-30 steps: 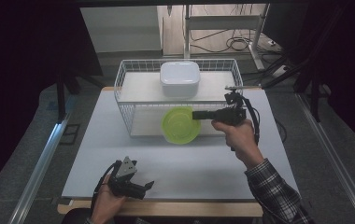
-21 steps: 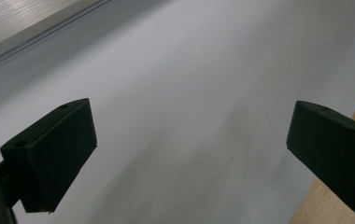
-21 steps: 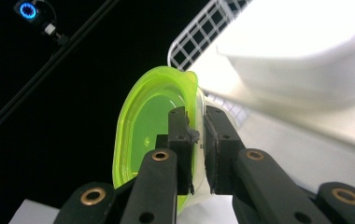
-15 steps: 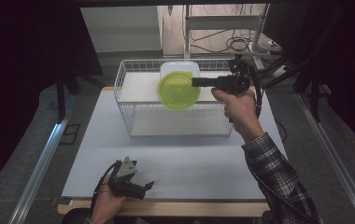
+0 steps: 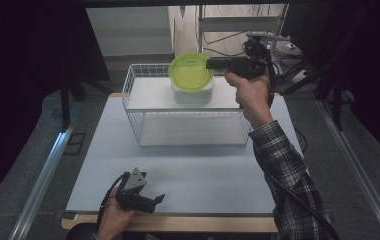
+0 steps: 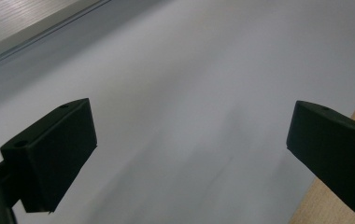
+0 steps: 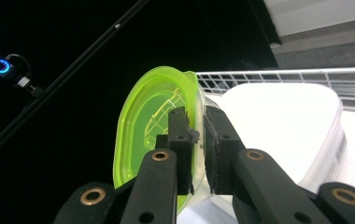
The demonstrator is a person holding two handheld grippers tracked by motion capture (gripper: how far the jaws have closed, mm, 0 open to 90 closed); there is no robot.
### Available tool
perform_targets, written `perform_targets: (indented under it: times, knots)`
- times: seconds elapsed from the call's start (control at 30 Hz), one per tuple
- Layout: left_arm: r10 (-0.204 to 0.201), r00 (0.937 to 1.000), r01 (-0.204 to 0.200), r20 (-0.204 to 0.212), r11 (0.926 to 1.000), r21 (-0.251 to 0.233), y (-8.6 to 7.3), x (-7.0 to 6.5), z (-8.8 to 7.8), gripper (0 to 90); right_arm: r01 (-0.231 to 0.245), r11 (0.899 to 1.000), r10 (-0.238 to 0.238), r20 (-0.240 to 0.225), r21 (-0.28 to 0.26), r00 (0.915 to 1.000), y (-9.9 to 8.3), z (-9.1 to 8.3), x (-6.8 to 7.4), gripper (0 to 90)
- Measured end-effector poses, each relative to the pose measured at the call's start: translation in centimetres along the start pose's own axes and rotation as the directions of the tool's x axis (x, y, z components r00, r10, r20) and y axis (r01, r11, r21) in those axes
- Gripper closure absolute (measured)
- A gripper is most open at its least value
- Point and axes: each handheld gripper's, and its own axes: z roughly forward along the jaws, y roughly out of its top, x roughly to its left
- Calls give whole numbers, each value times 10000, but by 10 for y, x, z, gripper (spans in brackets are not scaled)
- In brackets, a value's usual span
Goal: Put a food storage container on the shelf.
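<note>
A translucent lime-green bowl [image 5: 191,71] hangs in the air above the white wire basket [image 5: 188,131], tipped so its opening faces the camera. My right gripper [image 5: 209,63] is shut on the bowl's rim; in the right gripper view the green bowl [image 7: 143,126] has its rim pinched between the two black fingers [image 7: 179,140]. Under the bowl a white lidded container [image 5: 193,93] sits inside the basket; the right gripper view shows the white container [image 7: 283,126] too. My left gripper [image 5: 153,201] rests near the table's front edge, open, with nothing between its fingers [image 6: 59,154].
The basket stands at the back middle of the white table top [image 5: 213,170]. A wooden table edge [image 6: 339,205] runs along the front. A metal rack [image 5: 238,25] with cables stands behind the table. Dark curtains hang on both sides.
My right gripper has lifted the green bowl from in front of the basket's front wall up and back over the white container. The left gripper has stayed put.
</note>
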Motion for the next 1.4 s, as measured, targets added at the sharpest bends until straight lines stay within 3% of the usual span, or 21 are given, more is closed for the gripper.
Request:
perform_targets:
  times: [0.2, 0.57, 0.67, 0.7, 0.73, 0.9, 0.97, 1.23, 1.4]
  knots:
    - [17, 10000, -17, 51, 10000, 29, 0, 0, 0, 13, -89, 9998, 98, 457, -185, 9989, 8, 10, -4, 823]
    - [22, 10000, -22, 93, 10000, 72, 0, 0, 1, 14, -506, 9982, 530, 783, -327, 9955, 14, 25, -17, 820]
    - [34, 9999, -35, 105, 10000, 76, 0, -1, 1, 14, -402, 9987, 429, 958, -301, 9945, 15, 27, -17, 804]
    - [40, 9999, -41, 105, 10000, 79, 0, -1, 1, 14, -290, 9992, 321, 1169, -283, 9926, 16, 28, -16, 796]
    - [76, 9999, -77, 113, 9999, 106, 0, -1, 1, 14, 69, 9998, -38, 1690, -178, 9856, 16, 30, -14, 771]
    - [117, 9999, -119, 125, 9998, 139, 0, -1, 1, 14, 149, 9996, -102, 1888, -238, 9820, 16, 33, -15, 727]
    - [92, 9999, -93, 130, 9999, 128, 0, -1, 2, 14, 368, 9992, -320, 2225, -172, 9744, 15, 35, -15, 674]
    - [127, 9998, -129, 138, 9998, 155, 0, -1, 2, 14, 345, 9991, -276, 2347, -250, 9717, 15, 36, -18, 627]
    - [133, 9998, -135, 128, 9998, 150, 0, -1, 2, 14, 490, 9975, -374, 2110, -502, 9768, 15, 33, -17, 478]
